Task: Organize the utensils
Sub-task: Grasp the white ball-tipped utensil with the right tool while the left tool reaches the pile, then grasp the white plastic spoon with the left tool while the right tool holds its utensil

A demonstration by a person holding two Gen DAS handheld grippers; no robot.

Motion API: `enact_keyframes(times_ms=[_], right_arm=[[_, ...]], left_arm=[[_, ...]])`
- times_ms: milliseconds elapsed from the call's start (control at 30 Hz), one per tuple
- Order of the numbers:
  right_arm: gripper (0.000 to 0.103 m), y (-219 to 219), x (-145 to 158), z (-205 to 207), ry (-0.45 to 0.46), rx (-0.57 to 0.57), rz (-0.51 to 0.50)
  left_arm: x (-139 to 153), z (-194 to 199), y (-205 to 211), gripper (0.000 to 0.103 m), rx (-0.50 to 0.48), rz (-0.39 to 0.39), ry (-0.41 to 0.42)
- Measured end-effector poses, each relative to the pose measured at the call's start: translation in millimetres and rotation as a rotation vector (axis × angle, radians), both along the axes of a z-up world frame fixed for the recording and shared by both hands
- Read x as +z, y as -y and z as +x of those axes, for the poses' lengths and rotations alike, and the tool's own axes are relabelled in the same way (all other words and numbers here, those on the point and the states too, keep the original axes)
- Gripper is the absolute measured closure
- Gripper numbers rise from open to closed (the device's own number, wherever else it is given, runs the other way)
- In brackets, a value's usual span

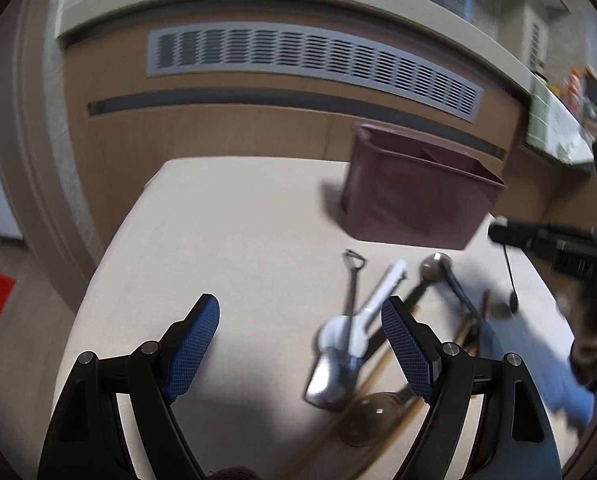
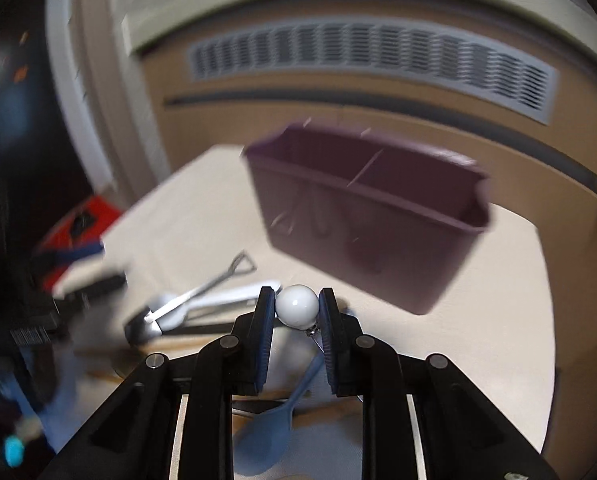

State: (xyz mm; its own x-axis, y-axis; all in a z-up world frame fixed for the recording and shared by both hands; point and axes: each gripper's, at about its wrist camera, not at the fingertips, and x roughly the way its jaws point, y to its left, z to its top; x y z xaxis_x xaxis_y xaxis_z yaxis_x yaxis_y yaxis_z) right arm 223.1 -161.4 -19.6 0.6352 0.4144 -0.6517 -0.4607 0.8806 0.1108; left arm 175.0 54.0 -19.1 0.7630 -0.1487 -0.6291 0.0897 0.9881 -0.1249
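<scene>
Beige table [image 1: 226, 220]: purple bin [image 1: 414, 196] far right, utensil pile [image 1: 362, 332] near. Left gripper [image 1: 300, 326] spread wide. Right gripper [image 2: 297, 306] pinching white ball [image 2: 297, 305].

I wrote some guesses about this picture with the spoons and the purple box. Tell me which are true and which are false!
1. The right tool grips a white ball. True.
2. The left tool holds a spoon. False: it is open and holds nothing.
3. The purple box has a divider inside. True.
4. The blue spoon stands in the box. False: it lies on the table.
5. The metal scoop lies on the table among other utensils. True.
</scene>
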Motion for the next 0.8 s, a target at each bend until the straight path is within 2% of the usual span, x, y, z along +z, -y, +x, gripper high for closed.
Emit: enact_keyframes(times_ms=[133,233,367,400,467,533,600,667,800], right_arm=[[0.083,24,21,-6,0.056,-0.055,0.022],[0.083,38,26,-15,0.083,-0.087,0.042],[0.083,58,23,-19,0.102,-0.143,0.058],[0.083,62,22,-17,0.095,-0.155,0.068],[0.083,73,22,-18,0.092,-0.161,0.099],[0.083,76,23,-20,0.101,-0.170,0.104],[0.083,77,24,-22,0.110,-0.174,0.103],[0.083,81,24,-25,0.111,-0.175,0.108],[0.083,81,25,-24,0.106,-0.175,0.122]], left_arm=[[7,10,12,0.021,-0.040,-0.016,-0.022],[3,20,23,0.023,-0.080,-0.029,-0.055],[-2,35,48,0.029,-0.163,0.018,-0.077],[-5,43,56,0.032,-0.195,0.035,-0.099],[-9,54,65,0.044,-0.218,0.062,-0.144],[-13,67,77,0.060,-0.283,0.087,-0.181],[-13,74,85,0.066,-0.330,0.116,-0.179],[-13,81,92,0.067,-0.350,0.152,-0.177],[-20,98,97,0.067,-0.359,0.170,-0.239]])
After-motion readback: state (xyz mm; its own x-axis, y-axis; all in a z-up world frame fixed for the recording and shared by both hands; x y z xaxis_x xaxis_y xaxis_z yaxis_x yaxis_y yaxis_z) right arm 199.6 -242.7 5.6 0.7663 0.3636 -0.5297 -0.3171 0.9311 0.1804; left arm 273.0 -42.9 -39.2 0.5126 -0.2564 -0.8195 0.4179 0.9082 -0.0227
